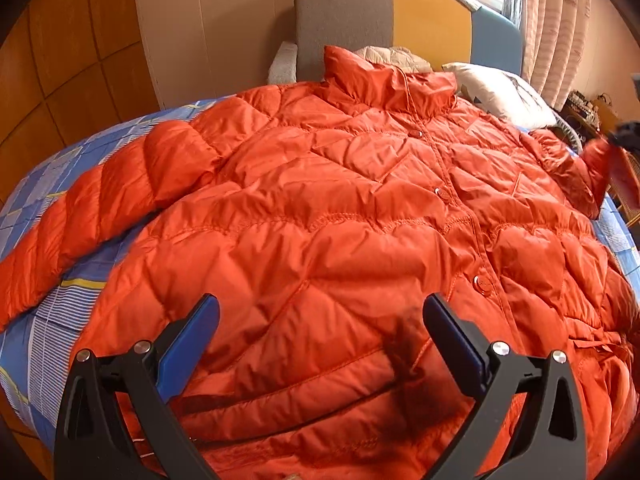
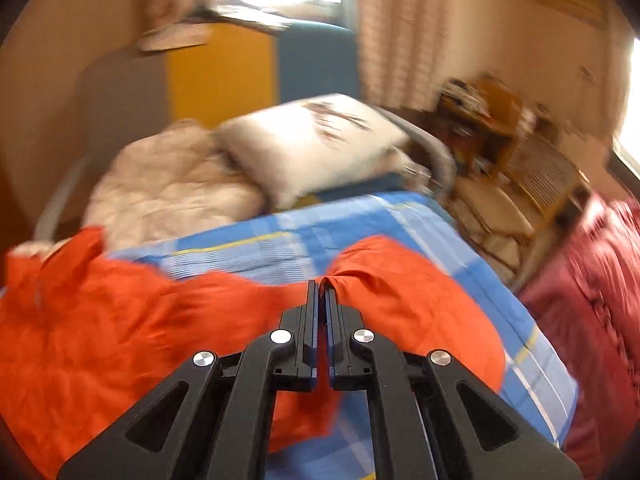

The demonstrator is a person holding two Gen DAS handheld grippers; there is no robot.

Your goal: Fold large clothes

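Observation:
An orange quilted down jacket (image 1: 340, 216) lies front up and buttoned on the bed, collar toward the headboard, its left sleeve (image 1: 100, 208) stretched out to the side. My left gripper (image 1: 320, 312) is open and empty, hovering above the jacket's lower front. My right gripper (image 2: 322, 288) is shut on the jacket's right sleeve (image 2: 400, 300) and holds its cuff end off the bed; it shows at the right edge of the left wrist view (image 1: 626, 134). The right wrist view is motion-blurred.
The bed has a blue plaid sheet (image 1: 44, 184). A white pillow (image 2: 316, 136) and a beige folded jacket (image 2: 168, 196) lie at the head. A grey, yellow and blue headboard (image 1: 432, 28) stands behind. A dark red cover (image 2: 592, 304) and shelves (image 2: 532, 168) are to the right.

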